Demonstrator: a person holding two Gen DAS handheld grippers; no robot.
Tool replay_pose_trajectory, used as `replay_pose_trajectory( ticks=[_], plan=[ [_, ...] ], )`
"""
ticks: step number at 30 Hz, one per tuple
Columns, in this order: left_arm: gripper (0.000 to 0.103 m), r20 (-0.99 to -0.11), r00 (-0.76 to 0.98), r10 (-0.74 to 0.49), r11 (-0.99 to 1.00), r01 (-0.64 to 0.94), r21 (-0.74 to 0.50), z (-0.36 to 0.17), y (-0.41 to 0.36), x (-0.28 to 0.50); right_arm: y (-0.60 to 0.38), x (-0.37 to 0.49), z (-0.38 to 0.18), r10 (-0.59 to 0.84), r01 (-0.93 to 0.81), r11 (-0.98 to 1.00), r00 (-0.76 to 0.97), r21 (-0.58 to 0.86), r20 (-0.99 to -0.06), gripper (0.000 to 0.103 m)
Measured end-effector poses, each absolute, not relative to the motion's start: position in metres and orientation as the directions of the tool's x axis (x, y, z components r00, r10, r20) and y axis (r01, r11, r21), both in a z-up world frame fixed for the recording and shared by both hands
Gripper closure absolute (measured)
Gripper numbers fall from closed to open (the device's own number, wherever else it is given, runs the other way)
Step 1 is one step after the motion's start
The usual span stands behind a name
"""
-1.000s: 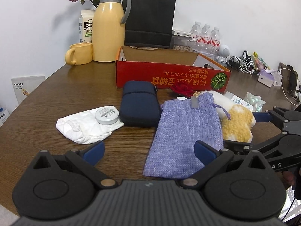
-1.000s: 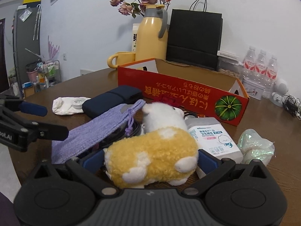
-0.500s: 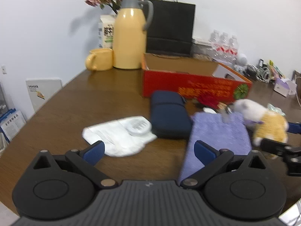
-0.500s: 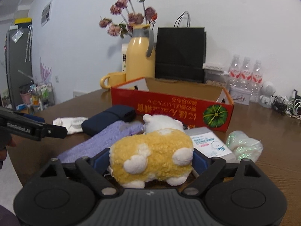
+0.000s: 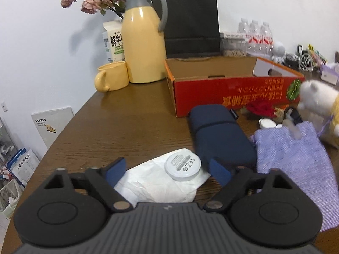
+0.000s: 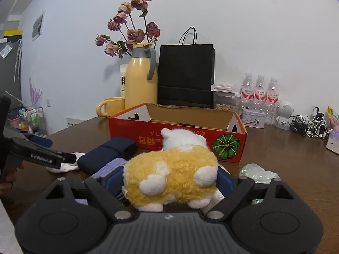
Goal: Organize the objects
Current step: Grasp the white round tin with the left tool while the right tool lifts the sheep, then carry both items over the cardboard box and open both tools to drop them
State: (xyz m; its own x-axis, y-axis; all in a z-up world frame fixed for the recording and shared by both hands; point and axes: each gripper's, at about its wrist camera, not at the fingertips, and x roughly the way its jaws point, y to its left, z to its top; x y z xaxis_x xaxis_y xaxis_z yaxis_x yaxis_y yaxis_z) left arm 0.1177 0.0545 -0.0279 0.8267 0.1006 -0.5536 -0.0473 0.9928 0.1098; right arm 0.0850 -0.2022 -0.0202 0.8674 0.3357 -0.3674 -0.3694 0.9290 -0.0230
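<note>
A dark wooden bench (image 5: 131,122) stands against a white wall. The left tongs (image 5: 167,170), jaws just closing but not yet gripping, straddle a crumpled white cloth (image 5: 156,182) topped by a round white disc (image 5: 183,166). The right tongs (image 6: 169,180) clamp a fluffy yellow-and-white plush sheep (image 6: 171,175) before the open red cardboard box (image 6: 175,135).

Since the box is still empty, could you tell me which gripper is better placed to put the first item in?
Right. The right gripper is shut on the plush toy, facing the open box. The left gripper has just been closing around the white pouch, but its pads don't yet press it.
</note>
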Motion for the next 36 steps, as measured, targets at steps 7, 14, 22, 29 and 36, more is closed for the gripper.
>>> replay_pose_trajectory(
  ticks=[7, 14, 22, 29, 36],
  plan=[
    [0.035, -0.553, 0.833, -0.003, 0.996, 0.054, 0.076, -0.031, 0.062, 0.120, -0.195, 0.095, -0.017, 0.324, -0.357, 0.934, 0.873, -0.024, -0.363, 0.015],
    [0.062, -0.574, 0.816, -0.069, 0.992, 0.119, 0.050, -0.037, 0.070, 0.124, -0.186, 0.103, -0.019, 0.318, -0.352, 0.936, 0.871, -0.022, -0.374, 0.015],
    [0.063, -0.525, 0.848, -0.071, 0.995, 0.098, 0.023, -0.027, 0.073, 0.116, -0.186, 0.108, -0.019, 0.307, -0.338, 0.941, 0.875, -0.019, -0.374, 0.015],
    [0.063, -0.411, 0.906, -0.098, 0.995, 0.099, -0.017, 0.015, 0.057, 0.128, -0.188, 0.121, -0.002, 0.306, -0.326, 0.945, 0.900, -0.013, -0.312, 0.015],
    [0.063, -0.323, 0.940, -0.107, 0.993, 0.085, -0.080, 0.051, 0.025, 0.175, -0.184, 0.167, 0.028, 0.289, -0.296, 0.955, 0.930, 0.001, -0.227, 0.015]
  ],
)
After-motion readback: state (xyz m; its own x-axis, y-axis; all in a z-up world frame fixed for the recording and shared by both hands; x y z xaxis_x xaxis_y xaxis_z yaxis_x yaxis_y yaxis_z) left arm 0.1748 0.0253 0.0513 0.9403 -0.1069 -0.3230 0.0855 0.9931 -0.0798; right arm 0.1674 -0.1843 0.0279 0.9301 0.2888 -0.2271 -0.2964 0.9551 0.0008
